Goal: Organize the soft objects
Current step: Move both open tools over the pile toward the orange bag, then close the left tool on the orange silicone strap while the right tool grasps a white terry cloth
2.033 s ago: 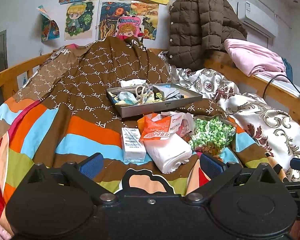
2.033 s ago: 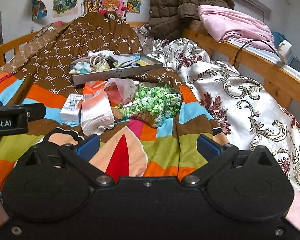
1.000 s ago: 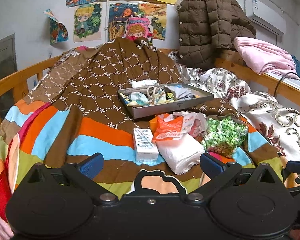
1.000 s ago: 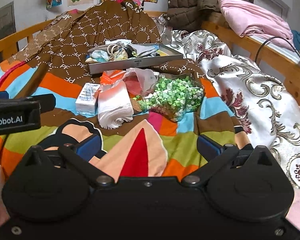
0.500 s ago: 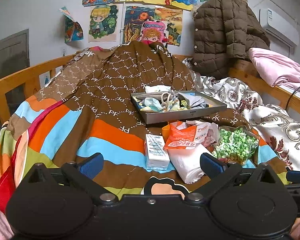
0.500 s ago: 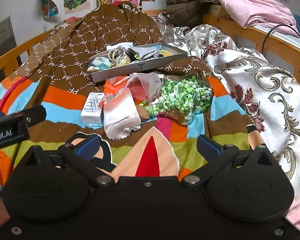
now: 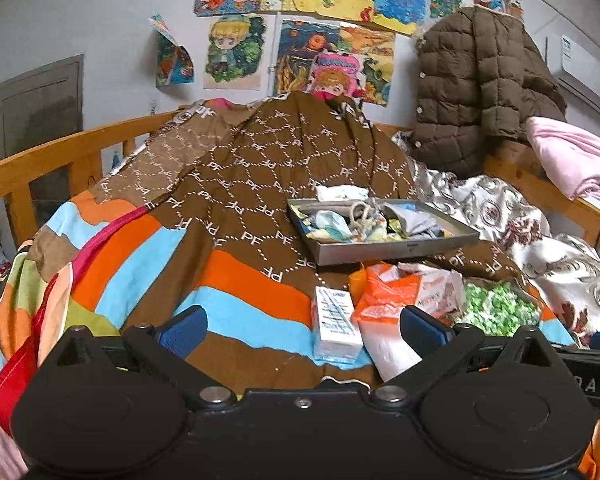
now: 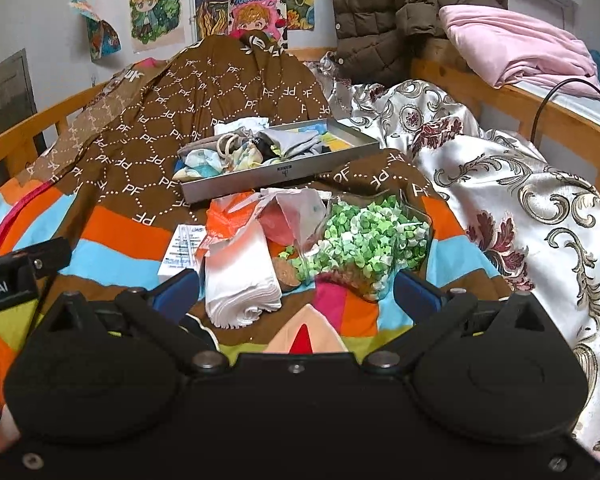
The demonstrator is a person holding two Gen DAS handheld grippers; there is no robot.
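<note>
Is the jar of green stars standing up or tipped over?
Tipped over: the jar lies on its side on the blanket, stars spilling beside its cork.

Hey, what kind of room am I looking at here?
Most likely a child's bedroom: a wooden bed rail frames a bed covered by a striped multicolour blanket, colourful cartoon drawings are stuck on the wall, and a brown quilted puffer jacket hangs at the back.
</note>
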